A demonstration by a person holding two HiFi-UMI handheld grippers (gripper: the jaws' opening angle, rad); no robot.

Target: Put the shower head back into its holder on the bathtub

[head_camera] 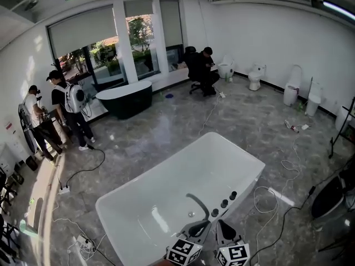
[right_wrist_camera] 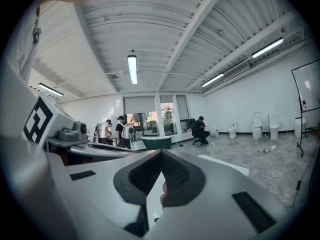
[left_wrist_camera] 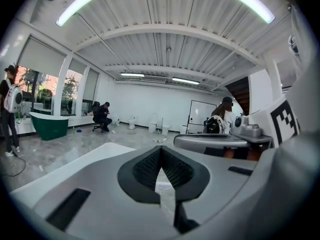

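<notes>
Grey marbled floor tiles, glossy under ceiling strip lights, run across a large white-walled showroom, with loose white cables trailing over them. A white freestanding bathtub stands in the foreground, carrying a dark curved spout and a row of three dark round knobs on its near rim. The shower head cannot be picked out with certainty among these fittings. The left gripper and the right gripper, side by side at the tub's near edge, each have their jaws together with nothing clamped. Farther off are a dark green bathtub by the window, white toilets along the wall, a seated person and two standing people.
</notes>
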